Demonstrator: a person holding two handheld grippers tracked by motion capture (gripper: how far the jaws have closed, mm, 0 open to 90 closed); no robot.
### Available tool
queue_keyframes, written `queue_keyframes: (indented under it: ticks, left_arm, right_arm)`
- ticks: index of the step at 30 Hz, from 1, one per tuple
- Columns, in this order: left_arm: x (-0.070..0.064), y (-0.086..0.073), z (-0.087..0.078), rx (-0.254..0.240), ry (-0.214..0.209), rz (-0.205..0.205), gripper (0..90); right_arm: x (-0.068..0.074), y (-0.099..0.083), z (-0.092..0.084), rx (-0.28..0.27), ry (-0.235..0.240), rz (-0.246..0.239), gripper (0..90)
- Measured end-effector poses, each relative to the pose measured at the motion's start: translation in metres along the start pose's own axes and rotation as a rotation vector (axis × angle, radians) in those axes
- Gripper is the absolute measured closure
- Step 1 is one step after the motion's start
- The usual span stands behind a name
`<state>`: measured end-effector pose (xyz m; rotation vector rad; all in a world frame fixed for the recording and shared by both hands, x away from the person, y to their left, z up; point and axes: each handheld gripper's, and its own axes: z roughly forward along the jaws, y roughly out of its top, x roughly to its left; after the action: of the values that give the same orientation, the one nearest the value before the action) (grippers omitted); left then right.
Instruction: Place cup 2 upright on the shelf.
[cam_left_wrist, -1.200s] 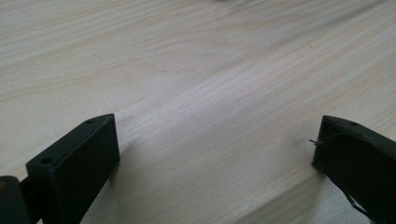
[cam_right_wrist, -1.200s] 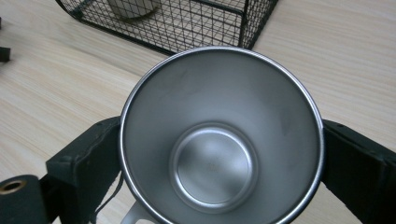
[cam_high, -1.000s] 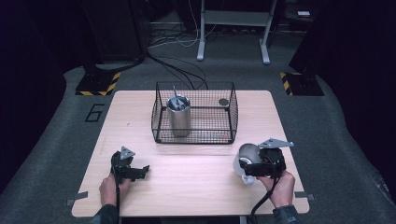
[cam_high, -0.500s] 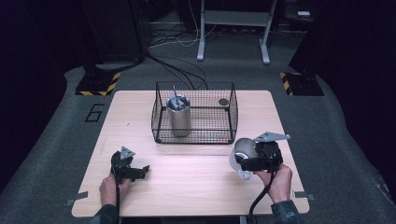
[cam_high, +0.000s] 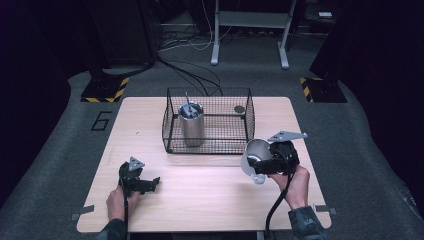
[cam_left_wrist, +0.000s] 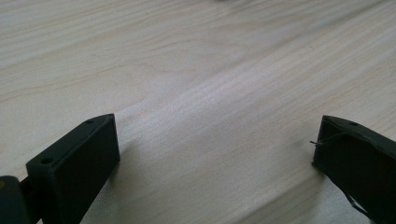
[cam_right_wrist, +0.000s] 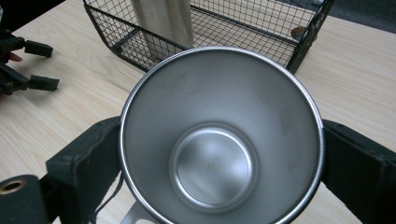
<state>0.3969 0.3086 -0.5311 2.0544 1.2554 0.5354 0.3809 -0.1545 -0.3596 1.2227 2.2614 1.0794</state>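
Note:
A steel mug (cam_high: 255, 155) is held tipped on its side just in front of the wire basket's (cam_high: 249, 120) near right corner, with my right gripper (cam_high: 261, 165) shut on it. In the right gripper view the mug's (cam_right_wrist: 219, 140) bare inside faces the camera, a black jaw pressed on each side, and my right gripper (cam_right_wrist: 219, 163) hangs over the table. My left gripper (cam_high: 150, 184) rests low at the front left, open. Its jaws stand wide apart over bare wood in the left gripper view, my left gripper (cam_left_wrist: 215, 154) holding nothing.
A tall steel tumbler (cam_high: 191, 126) with a thin utensil in it stands in the basket's left half. A small dark round object (cam_high: 239, 109) lies at its back right. Basket (cam_right_wrist: 299, 46) and tumbler (cam_right_wrist: 163, 21) sit just beyond the mug.
My right gripper has carried the mug left and away from the person, closer to the basket's near right corner. The left gripper has stayed put.

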Motion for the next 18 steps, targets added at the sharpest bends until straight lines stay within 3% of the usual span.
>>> queue_keyframes:
  ticks: [18]
  left_arm:
    - [0.0, 0.0, 0.0, 0.001, -0.002, 0.001, 0.2]
  right_arm:
    - [0.005, 0.027, 0.009, 0.009, 0.019, -0.028, 5.6]
